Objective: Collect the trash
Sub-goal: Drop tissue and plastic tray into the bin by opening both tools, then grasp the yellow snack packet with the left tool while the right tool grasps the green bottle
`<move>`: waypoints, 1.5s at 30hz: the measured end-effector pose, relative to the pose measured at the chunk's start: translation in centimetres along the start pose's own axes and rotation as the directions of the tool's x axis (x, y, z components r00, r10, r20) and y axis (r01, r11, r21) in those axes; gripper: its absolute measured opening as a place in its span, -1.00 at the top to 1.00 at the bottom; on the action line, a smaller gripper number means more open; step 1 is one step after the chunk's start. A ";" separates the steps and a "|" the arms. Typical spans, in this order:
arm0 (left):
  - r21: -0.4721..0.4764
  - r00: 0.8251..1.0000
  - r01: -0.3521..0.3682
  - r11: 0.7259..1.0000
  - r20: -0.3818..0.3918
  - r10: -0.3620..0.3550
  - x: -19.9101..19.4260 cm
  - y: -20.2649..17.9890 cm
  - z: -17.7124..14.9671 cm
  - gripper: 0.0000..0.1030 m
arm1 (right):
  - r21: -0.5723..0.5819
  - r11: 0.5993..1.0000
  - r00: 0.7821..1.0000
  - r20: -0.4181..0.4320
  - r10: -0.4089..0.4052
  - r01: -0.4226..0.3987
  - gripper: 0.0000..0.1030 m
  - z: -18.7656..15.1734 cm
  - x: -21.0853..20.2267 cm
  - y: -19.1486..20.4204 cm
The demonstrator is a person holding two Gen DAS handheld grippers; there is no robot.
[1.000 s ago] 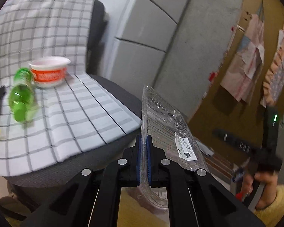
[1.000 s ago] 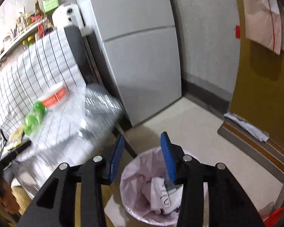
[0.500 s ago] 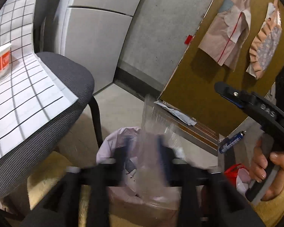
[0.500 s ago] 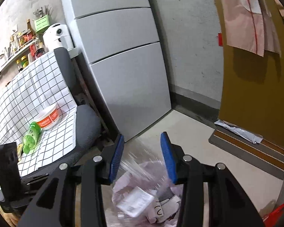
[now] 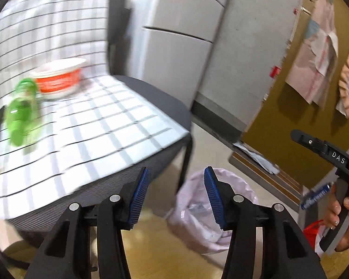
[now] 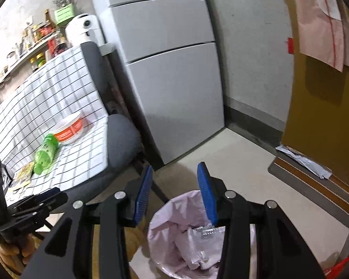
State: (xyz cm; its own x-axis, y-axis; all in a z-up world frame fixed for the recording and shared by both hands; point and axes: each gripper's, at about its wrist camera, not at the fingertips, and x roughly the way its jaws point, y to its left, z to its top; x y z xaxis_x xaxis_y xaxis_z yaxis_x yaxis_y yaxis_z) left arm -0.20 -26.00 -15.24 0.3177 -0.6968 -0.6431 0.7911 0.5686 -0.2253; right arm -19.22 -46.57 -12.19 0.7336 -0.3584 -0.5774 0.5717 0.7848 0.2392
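Note:
My left gripper (image 5: 174, 195) is open and empty, above the floor between the chair and the bin. My right gripper (image 6: 174, 193) is open and empty just above the bin. The trash bin (image 6: 172, 237) has a pale pink liner and holds crumpled paper and clear plastic (image 6: 201, 237); it also shows in the left wrist view (image 5: 197, 211). On the chair's checked cloth (image 5: 100, 125) lie a green bottle (image 5: 19, 118) on its side and a white and orange bowl (image 5: 58, 81). Both also show in the right wrist view, the bottle (image 6: 45, 153) and the bowl (image 6: 68, 131).
A grey chair (image 6: 121, 137) stands left of the bin, beside a grey fridge (image 6: 172, 81). Flat yellow wrappers (image 6: 23, 174) lie on the cloth near the bottle. A brown door (image 6: 325, 116) with a mat (image 6: 314, 181) is at the right. A shelf of jars (image 6: 35, 39) is at the back left.
The left gripper held a clear plastic tray, swung over the bin, opened and let it go. It has since swung back toward the chair. The right gripper stayed open over the bin.

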 end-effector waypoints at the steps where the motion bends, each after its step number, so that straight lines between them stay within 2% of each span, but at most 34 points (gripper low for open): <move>1: -0.007 1.000 -0.019 1.000 0.007 0.019 -0.6 0.6 -0.1 0.02 | -0.009 1.000 1.000 0.002 0.008 -0.008 0.23 0.1 0.0 0.6; 7: -0.059 0.990 -0.140 0.988 0.019 0.141 -4.2 3.9 -1.3 0.02 | -0.090 0.993 0.997 0.002 0.077 -0.076 0.23 0.5 0.4 5.1; 11: -0.118 0.975 -0.216 0.969 0.019 0.220 -6.4 6.6 -1.8 0.02 | -0.147 0.981 0.992 -0.022 0.127 -0.129 0.22 0.6 1.1 8.5; 14: -0.159 0.963 -0.263 0.951 0.015 0.269 -7.8 8.7 -2.0 0.01 | -0.198 0.962 0.982 -0.057 0.182 -0.190 0.17 0.6 1.9 11.8; 17: -0.216 0.950 -0.299 0.929 0.021 0.311 -9.6 10.9 -2.2 0.01 | -0.280 0.926 0.968 -0.082 0.239 -0.252 0.12 0.7 2.5 15.7; 21: -0.291 0.907 -0.394 0.872 0.033 0.420 -12.7 14.6 -1.9 0.00 | -0.358 0.874 0.945 -0.125 0.303 -0.328 0.03 0.9 4.2 20.8; 23: -0.332 0.881 -0.435 0.837 0.033 0.471 -14.2 16.6 -1.9 -0.08 | -0.394 0.846 0.933 -0.150 0.327 -0.360 -0.01 1.1 5.3 23.8; 26: -0.405 0.862 -0.448 0.797 0.040 0.505 -16.1 19.7 -2.0 -0.08 | -0.430 0.813 0.919 -0.168 0.356 -0.394 -0.04 1.0 6.3 27.1; 27: -0.426 0.861 -0.445 0.788 0.038 0.507 -16.5 20.6 -2.0 -0.08 | -0.432 0.804 0.912 -0.172 0.373 -0.410 -0.04 1.0 6.5 28.0; 30: -0.472 0.876 -0.412 0.779 0.031 0.482 -16.5 23.2 -1.8 -0.03 | -0.433 0.787 0.897 -0.170 0.407 -0.439 -0.05 0.7 6.6 29.3; 31: -0.481 0.885 -0.394 0.783 0.030 0.464 -16.3 24.0 -1.6 -0.01 | -0.439 0.783 0.896 -0.167 0.411 -0.441 -0.05 0.5 6.7 29.6; 35: -0.520 0.918 -0.338 0.785 0.000 0.395 -13.9 26.6 -1.0 0.19 | -0.453 0.776 0.897 -0.174 0.407 -0.440 -0.05 -0.1 7.0 30.0; 37: -0.539 0.930 -0.318 0.780 -0.016 0.368 -12.9 27.4 -0.9 0.21 | -0.456 0.779 0.901 -0.172 0.398 -0.431 -0.05 -0.1 7.2 29.9; 43: -0.545 0.949 -0.278 0.791 -0.027 0.314 -10.5 28.8 0.0 0.21 | -0.436 0.797 0.908 -0.174 0.381 -0.418 -0.05 0.0 7.9 28.4; 45: -0.550 0.954 -0.265 0.792 -0.030 0.299 -10.0 29.1 0.2 0.30 | -0.431 0.799 0.908 -0.175 0.382 -0.419 -0.05 0.0 8.1 28.2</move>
State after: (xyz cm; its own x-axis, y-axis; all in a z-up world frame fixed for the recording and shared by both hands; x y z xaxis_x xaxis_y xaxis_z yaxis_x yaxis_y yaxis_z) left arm 19.73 -2.52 -15.22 0.5237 -0.4817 -0.7027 0.2551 0.8756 -0.4101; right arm 2.80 -27.36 -10.08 0.8196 0.0627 -0.5695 -0.0090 0.9953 0.0967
